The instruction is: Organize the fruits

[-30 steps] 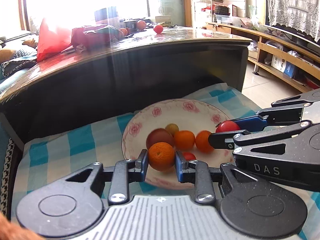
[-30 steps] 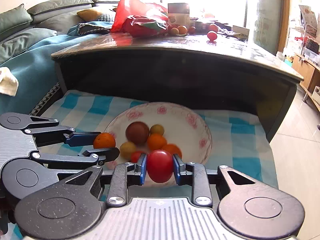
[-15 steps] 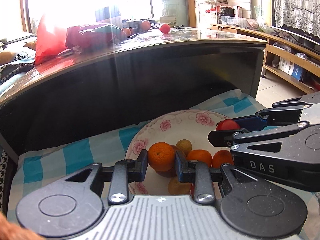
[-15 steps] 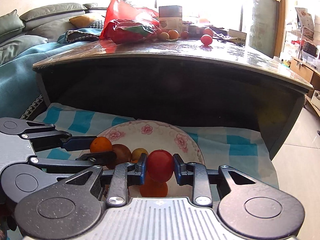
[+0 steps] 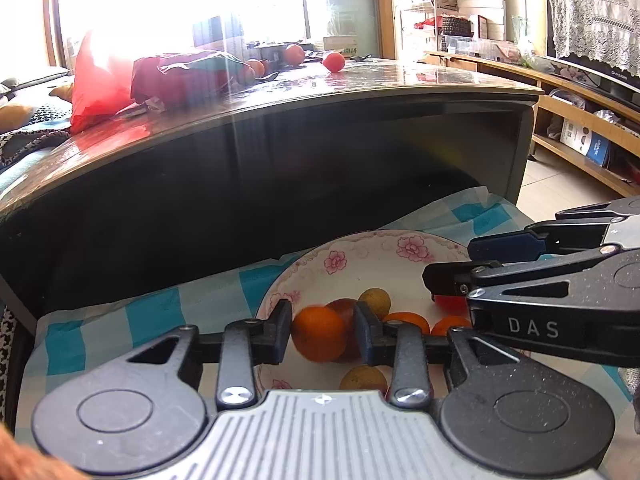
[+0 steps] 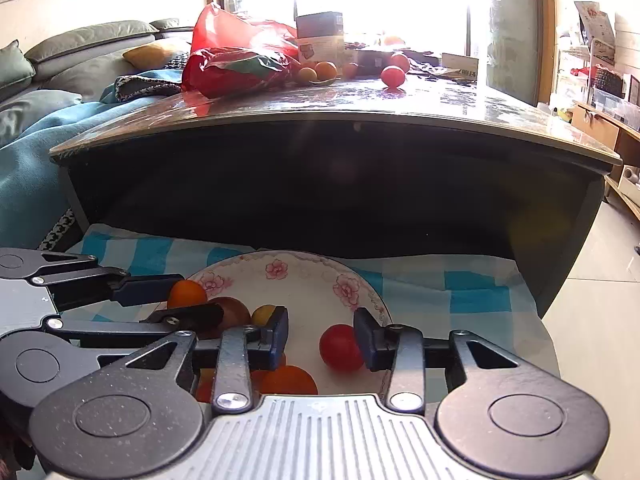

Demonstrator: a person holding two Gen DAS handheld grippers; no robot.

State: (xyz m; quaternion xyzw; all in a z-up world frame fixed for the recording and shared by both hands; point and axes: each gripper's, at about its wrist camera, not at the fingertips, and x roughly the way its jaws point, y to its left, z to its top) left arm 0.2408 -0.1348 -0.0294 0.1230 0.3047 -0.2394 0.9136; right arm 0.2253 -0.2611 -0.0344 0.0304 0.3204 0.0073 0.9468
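A white floral plate (image 5: 360, 256) (image 6: 312, 276) with several small fruits sits on a blue checked cloth (image 5: 168, 312). My left gripper (image 5: 322, 330) has opened around an orange (image 5: 318, 336), which looks blurred and loose between the fingers; it also shows in the right wrist view (image 6: 186, 292). My right gripper (image 6: 320, 338) is open; a red tomato (image 6: 340, 348) sits on the plate against its right finger (image 6: 366, 338). In the left wrist view the right gripper (image 5: 452, 264) is over the plate's right side.
A dark glossy coffee table (image 6: 360, 128) rises right behind the plate, carrying a red bag (image 6: 236, 60), a box and more fruits (image 6: 392, 76). A sofa with a teal blanket (image 6: 28, 148) is left; tiled floor (image 6: 592, 320) is right.
Both grippers have lowered toward the plate and opened. The tomato has dropped from the right gripper onto the plate; the orange is coming loose from the left gripper.
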